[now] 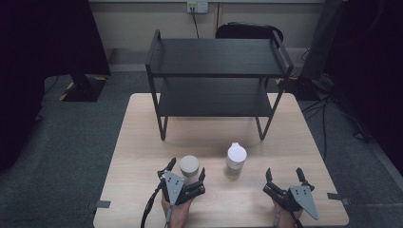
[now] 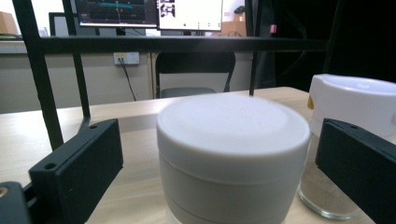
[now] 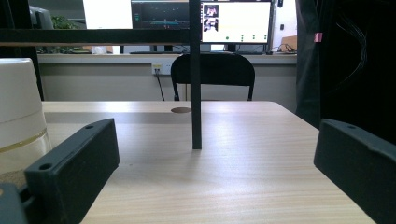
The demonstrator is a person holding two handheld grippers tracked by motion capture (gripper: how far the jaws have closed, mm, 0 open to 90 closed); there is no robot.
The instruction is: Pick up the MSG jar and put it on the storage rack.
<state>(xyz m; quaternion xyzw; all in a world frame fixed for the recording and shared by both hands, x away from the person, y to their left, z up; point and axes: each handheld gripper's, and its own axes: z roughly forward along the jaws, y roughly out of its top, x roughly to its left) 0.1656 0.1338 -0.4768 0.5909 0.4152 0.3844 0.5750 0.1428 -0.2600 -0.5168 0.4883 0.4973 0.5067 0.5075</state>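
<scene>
Grey jar (image 1: 189,167), unlabelled, between left tongs (image 1: 186,169)

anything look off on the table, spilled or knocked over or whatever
Nothing stands out. The grey-lidded jar stands upright between the open jaws of the left tongs, the white-capped glass jar stands upright beside it, and the black shelf rack sits square on the table. No spill is visible.

I see the grey jar (image 1: 189,167) standing upright, lid on, near the table's front edge, left of centre.
</scene>
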